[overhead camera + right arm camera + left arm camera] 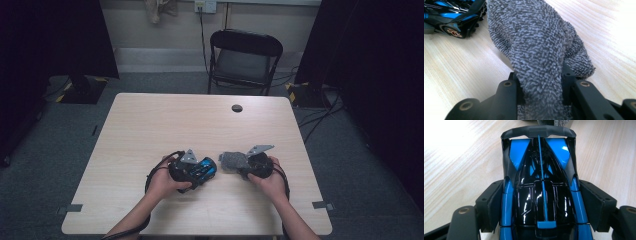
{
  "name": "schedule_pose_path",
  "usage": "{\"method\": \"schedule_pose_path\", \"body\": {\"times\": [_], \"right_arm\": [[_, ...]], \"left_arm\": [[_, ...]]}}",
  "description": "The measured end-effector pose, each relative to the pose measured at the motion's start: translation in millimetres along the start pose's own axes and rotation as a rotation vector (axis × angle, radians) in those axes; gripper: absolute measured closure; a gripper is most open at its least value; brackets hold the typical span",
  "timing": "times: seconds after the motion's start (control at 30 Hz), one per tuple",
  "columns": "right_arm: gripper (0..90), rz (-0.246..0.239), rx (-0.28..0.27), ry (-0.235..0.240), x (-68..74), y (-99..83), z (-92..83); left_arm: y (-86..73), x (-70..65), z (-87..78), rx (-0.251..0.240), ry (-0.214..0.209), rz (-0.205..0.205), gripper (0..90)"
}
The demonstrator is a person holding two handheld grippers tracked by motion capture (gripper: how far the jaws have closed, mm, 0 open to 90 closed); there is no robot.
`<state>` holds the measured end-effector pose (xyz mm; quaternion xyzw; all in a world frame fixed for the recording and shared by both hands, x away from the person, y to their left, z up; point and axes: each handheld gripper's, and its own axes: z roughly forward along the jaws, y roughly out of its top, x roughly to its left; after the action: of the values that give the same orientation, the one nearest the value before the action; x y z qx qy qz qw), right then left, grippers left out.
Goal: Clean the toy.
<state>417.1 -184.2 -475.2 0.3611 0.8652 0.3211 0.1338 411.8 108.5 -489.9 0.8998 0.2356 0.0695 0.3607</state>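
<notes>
A glossy black and blue toy car [539, 195] rests on the light wooden table [165, 120], left of centre near the front. My left gripper [544, 205] is shut on it, one pad against each side of the body, and the rear wing points away from me. In the high view the car [204, 168] pokes out to the right of the left gripper [192, 171]. My right gripper [540, 87] is shut on a grey terry cloth [536, 45], which bunches up ahead of the jaws. The cloth [232, 161] hangs close to the car's [451, 17] right end.
A black folding chair [244, 57] stands past the table's far edge. A small dark round cap [237, 108] sits in the tabletop near the back. Dark curtains and cables flank the table on both sides.
</notes>
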Motion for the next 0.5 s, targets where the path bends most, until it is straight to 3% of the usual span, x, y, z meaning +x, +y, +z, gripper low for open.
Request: {"method": "schedule_pose_path", "body": {"times": [0.37, 0.5], "right_arm": [[66.4, 0.003, 0.001, -0.002, 0.3, 0.3, 0.4], [66.1, 0.004, 0.003, -0.001, 0.3, 0.5, 0.5]], "left_arm": [[-5.3, -2.8, -6.8, -0.018, 0.02, -0.017, 26.8], [-5.2, -6.2, -4.7, -0.002, 0.048, -0.036, 19.8]]}}
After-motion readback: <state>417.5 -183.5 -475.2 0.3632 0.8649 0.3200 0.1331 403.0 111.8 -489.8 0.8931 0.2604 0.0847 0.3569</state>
